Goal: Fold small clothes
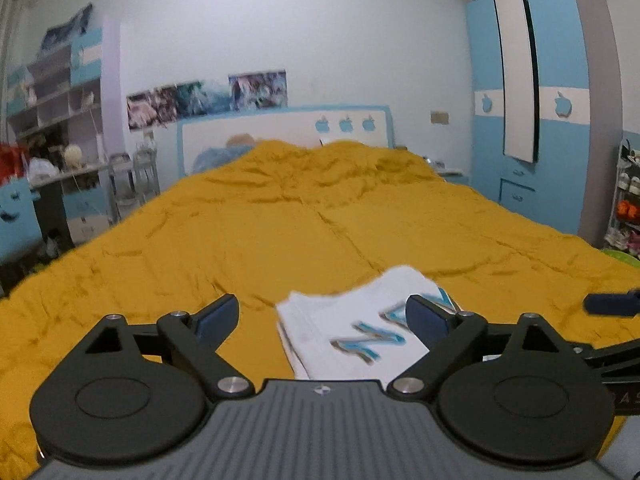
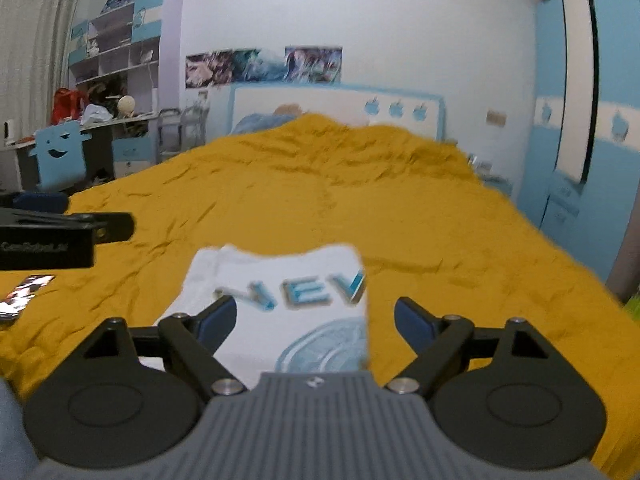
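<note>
Lying folded on the yellow bedspread (image 1: 280,220), white shirt (image 1: 352,328) with blue lettering, a compact stack just ahead of both claws and touched by neither. Left claw (image 1: 322,316) spread wide, nothing between its pads; shirt seen from it at about 1 o'clock, partly behind the right-hand finger. Right claw (image 2: 314,316) likewise spread wide and empty (lettering reading upright from this side), shirt at about 11 o'clock, its right edge falling between the fingers. Left claw's black body visible at 9 o'clock in the right wrist view, so the shirt sits between the two hands, roughly equally near each. Long axis hard to judge in the fisheye blur; seemingly running away towards the headboard (image 1: 280,128). Probably folded already, so next likely moving it aside or fetching another piece.
</note>
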Demonstrator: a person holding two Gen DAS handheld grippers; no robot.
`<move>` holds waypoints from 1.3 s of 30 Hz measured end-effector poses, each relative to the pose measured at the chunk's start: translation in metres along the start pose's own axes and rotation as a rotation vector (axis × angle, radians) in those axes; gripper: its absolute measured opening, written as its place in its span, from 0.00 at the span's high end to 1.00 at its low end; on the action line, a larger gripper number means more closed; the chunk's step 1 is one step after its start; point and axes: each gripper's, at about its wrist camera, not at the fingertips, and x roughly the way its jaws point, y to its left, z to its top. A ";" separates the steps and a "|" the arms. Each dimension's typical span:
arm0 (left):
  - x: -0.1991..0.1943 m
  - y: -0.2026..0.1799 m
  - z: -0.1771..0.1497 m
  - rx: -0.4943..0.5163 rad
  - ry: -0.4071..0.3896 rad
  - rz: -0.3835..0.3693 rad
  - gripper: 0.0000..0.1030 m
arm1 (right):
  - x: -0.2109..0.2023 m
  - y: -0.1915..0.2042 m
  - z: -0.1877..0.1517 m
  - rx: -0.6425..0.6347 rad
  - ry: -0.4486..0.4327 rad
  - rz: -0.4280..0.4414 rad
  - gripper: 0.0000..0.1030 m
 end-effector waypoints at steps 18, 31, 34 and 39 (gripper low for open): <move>0.003 0.000 -0.055 -0.052 0.280 0.026 0.00 | 0.016 0.020 -0.050 0.064 0.206 0.008 0.20; 0.001 -0.005 -0.058 -0.048 0.313 0.029 0.00 | 0.020 0.015 -0.054 0.089 0.228 -0.007 0.20; 0.001 -0.006 -0.058 -0.048 0.315 0.032 0.00 | 0.021 0.015 -0.053 0.087 0.226 -0.006 0.20; 0.001 -0.006 -0.058 -0.047 0.315 0.033 0.00 | 0.022 0.014 -0.054 0.090 0.227 -0.003 0.20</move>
